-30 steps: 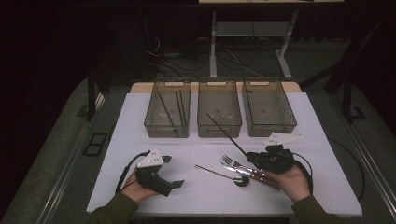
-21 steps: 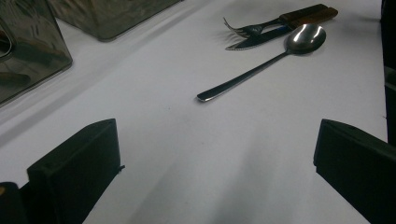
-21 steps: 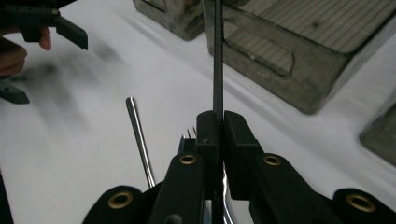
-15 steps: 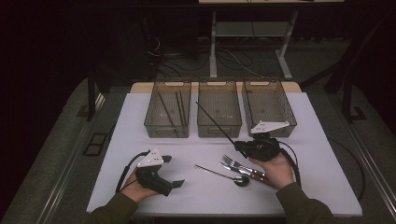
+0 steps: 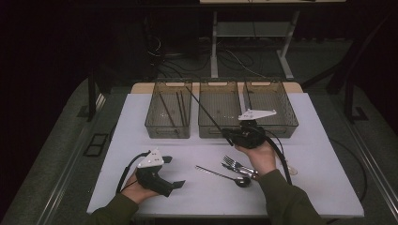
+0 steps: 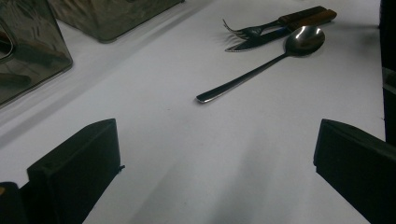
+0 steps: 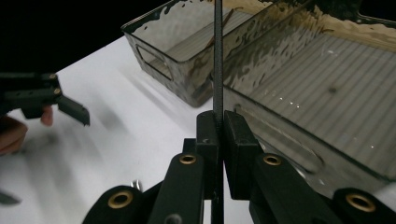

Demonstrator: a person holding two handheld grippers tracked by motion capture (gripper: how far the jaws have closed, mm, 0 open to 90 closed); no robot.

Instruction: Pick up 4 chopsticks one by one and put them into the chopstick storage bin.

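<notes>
At the near rim of the middle bin [image 5: 220, 126], the right gripper [image 5: 231, 136] has its jaws pinched tight on a long black chopstick [image 5: 206, 112], which slants up and away over the gap between the middle bin and the left bin [image 5: 169, 126]; its far tip seems to hang above the left bin's back corner, though the dim high view leaves that uncertain. In the right gripper view the chopstick [image 7: 218, 60] rises straight from between the closed pads, with the clear wall of a bin just beyond. The left bin already holds dark sticks; the right bin [image 5: 274, 115] stands beside the others along the far edge of the white desk [image 5: 324, 178]. The left gripper [image 5: 174, 183] rests low near the front left, its jaws spread wide with nothing between them. A spoon [image 5: 220, 174], fork [image 5: 234, 164] and knife [image 6: 254, 43] lie together at the middle front, well apart from the bins, with bare desk around them.
</notes>
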